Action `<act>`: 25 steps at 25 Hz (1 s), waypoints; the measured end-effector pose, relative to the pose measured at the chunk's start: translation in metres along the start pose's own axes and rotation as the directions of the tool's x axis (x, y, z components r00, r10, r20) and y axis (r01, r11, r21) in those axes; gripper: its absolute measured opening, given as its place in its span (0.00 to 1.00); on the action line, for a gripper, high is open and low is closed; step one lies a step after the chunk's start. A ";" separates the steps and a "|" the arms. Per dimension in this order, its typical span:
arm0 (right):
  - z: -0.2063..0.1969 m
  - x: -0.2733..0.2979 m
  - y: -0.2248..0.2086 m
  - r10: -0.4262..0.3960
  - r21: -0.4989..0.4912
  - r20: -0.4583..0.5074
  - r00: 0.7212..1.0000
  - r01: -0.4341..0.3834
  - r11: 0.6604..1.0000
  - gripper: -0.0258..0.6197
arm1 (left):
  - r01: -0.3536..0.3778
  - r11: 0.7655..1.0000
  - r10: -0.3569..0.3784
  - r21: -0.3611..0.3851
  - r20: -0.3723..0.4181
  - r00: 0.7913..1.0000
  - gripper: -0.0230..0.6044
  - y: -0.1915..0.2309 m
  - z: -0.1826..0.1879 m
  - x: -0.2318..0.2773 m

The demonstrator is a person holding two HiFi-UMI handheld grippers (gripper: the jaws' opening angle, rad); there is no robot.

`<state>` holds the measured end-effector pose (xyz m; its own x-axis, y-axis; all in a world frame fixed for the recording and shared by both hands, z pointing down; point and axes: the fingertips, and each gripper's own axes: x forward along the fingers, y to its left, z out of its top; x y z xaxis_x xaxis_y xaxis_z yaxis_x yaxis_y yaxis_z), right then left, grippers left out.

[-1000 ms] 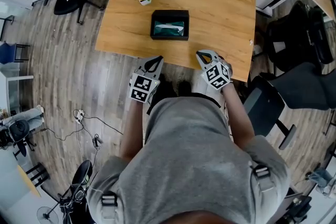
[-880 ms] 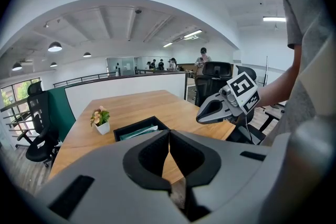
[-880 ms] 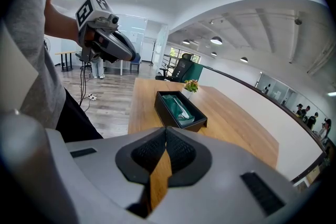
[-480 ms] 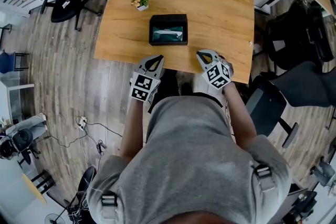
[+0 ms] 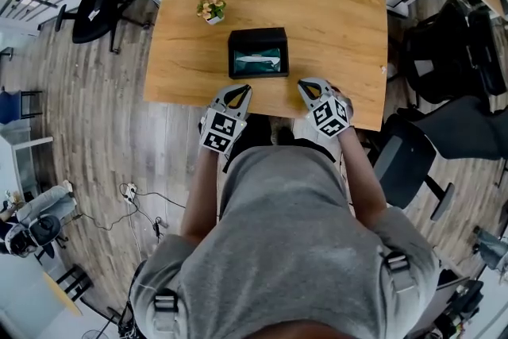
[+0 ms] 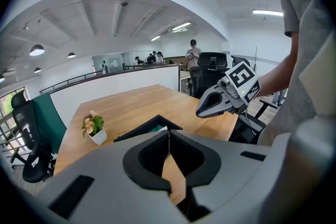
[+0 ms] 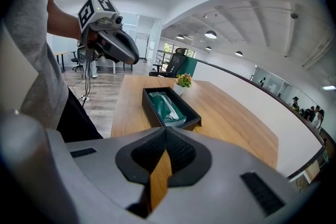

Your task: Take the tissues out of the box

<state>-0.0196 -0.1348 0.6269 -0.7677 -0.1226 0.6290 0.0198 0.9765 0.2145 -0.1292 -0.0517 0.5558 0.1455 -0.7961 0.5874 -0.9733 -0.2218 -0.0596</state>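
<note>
The left hand-held gripper [image 5: 233, 96] and the right hand-held gripper [image 5: 311, 86] are hovering over the near edge of the counter [image 5: 333, 4], each with its jaws pressed together and pinching nothing. The task is not yet getting under way: nothing is being lifted out.

Just ahead, between the two, the box [image 5: 258, 32] is sitting open, a black, rigid, shallow rectangle. The tissues [image 5: 259, 59] are lying inside it, seemingly a soft green pack with a white strip, though detail is poor.

Beyond the box and to the left, a small potted plant [image 5: 211, 8] is standing on the smooth wood-grain top.
</note>
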 end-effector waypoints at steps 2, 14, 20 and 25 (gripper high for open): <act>0.000 0.006 -0.004 -0.008 0.013 -0.006 1.000 0.008 1.000 0.05 | 0.018 1.000 -0.018 0.009 -0.001 1.000 0.07 0.005 0.001 0.006; 0.000 0.028 -0.018 -0.047 0.061 -0.050 0.998 0.050 0.997 0.05 | 0.183 0.979 -0.181 0.085 -0.031 0.983 0.08 0.015 0.002 0.040; 0.001 0.038 -0.018 -0.052 0.077 -0.068 0.996 0.057 0.995 0.05 | 0.223 0.970 -0.219 0.098 -0.049 0.975 0.15 0.025 -0.004 0.053; -0.004 0.044 -0.016 -0.060 0.085 -0.093 0.994 0.068 0.994 0.05 | 0.255 0.962 -0.250 0.095 -0.063 0.966 0.23 0.031 -0.010 0.064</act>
<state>-0.0510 -0.1567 0.6539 -0.7048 -0.1968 0.6816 -0.0868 0.9775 0.1925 -0.1520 -0.1036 0.5998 0.3729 -0.6783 0.6332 -0.8823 -0.4705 0.0157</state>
